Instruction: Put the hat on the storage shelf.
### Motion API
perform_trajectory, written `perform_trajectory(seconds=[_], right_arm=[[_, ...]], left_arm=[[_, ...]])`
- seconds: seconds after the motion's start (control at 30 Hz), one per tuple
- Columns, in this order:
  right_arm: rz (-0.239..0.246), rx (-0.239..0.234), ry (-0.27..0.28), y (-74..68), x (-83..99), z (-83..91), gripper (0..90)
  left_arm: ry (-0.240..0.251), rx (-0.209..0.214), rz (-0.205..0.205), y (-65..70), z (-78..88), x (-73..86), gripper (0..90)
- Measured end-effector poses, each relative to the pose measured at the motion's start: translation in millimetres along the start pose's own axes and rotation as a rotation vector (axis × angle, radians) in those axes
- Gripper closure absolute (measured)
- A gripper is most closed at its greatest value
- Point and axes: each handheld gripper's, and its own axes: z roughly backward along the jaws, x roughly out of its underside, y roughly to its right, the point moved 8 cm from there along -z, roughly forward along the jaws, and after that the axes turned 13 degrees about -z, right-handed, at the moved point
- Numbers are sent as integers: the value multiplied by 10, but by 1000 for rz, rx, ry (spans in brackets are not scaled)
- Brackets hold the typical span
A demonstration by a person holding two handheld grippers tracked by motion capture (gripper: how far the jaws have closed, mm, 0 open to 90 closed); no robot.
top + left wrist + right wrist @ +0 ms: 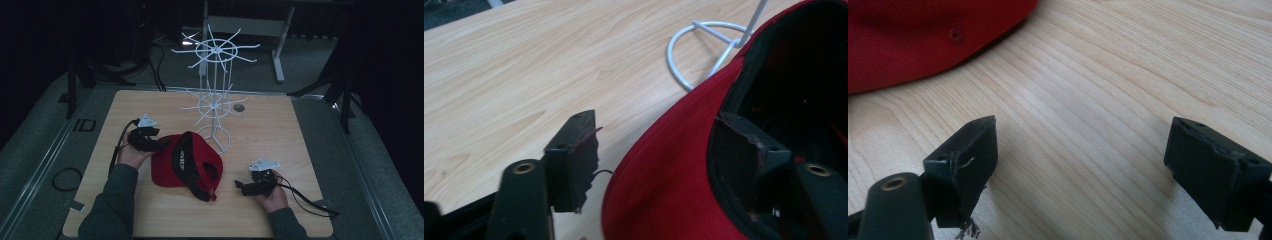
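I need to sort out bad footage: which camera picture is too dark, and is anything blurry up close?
High view: dim, dark surroundings, red cap and white wire rack still readable. Left gripper view: bright, near jaws soft. Right gripper view: bright, wood grain sharp.

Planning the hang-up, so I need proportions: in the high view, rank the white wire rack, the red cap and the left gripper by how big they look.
1. white wire rack, tallest and widest, though it stands farther back.
2. red cap, upside down on the table.
3. left gripper, clearly smallest, jaws open at the cap's edge.
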Motion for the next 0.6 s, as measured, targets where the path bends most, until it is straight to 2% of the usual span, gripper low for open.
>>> perform_trajectory(seconds=[0.13, 0.33, 0.4, 0.47, 0.5, 0.57, 0.6], right_arm=[[0, 0, 0, 0, 0, 0, 137], [0, 0, 0, 0, 0, 0, 136], [1, 0, 0, 0, 0, 0, 136], [0, 0, 0, 0, 0, 0, 137], [0, 0, 0, 0, 0, 0, 136], [0, 0, 0, 0, 0, 0, 136], [0, 0, 0, 0, 0, 0, 136]], left_arm=[[-4, 2, -50, 82, -79, -108, 306], [-30, 32, -85, 173, -235, -207, 325], [-46, 27, -97, 197, -276, -201, 372], [-68, 11, -104, 188, -286, -174, 463], [-82, 13, -91, 176, -277, -157, 499], [-74, 22, -85, 150, -220, -131, 609], [-72, 14, -83, 128, -184, -111, 653]])
